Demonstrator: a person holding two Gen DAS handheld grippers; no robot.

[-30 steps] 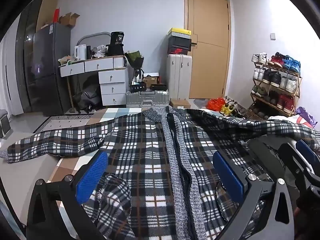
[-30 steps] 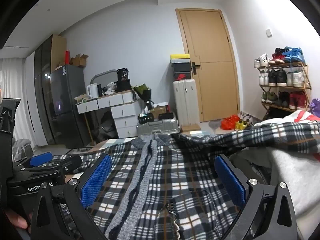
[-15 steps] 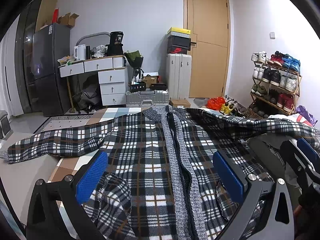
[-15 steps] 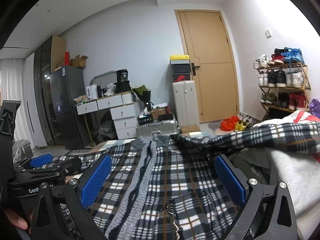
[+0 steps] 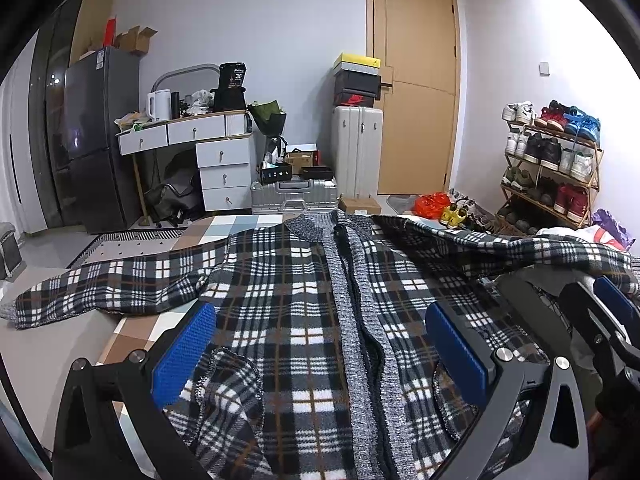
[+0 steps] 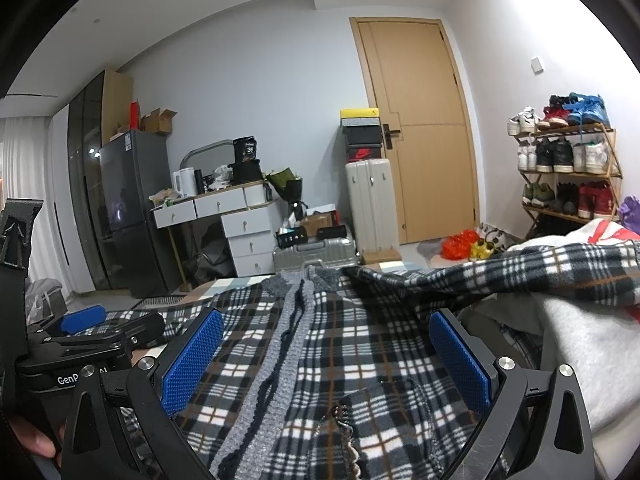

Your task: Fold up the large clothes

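Note:
A black, white and brown plaid jacket point(image 5: 280, 304) with a grey knit placket point(image 5: 348, 320) lies spread front-up on a checked surface, collar at the far end. Its left sleeve point(image 5: 100, 284) stretches out flat; its right sleeve point(image 5: 500, 248) drapes over a pile of clothes. My left gripper point(image 5: 320, 352) hovers open over the jacket's lower hem, nothing between its blue pads point(image 5: 184, 354). In the right wrist view the same jacket point(image 6: 360, 344) fills the foreground, and my right gripper point(image 6: 326, 356) is open above its lower right part. The left gripper's body point(image 6: 80, 344) shows at that view's left edge.
A grey and white garment pile point(image 6: 568, 352) lies to the right of the jacket. Beyond stand a shoe rack point(image 5: 552, 160), a wooden door point(image 5: 416, 92), suitcases point(image 5: 356, 148), a white drawer desk point(image 5: 200, 152) and a dark fridge point(image 5: 96, 136). A fingertip point(image 6: 32, 440) shows bottom left.
Almost nothing has moved; both grippers stay open over the jacket's hem, with only a slight drift of the views.

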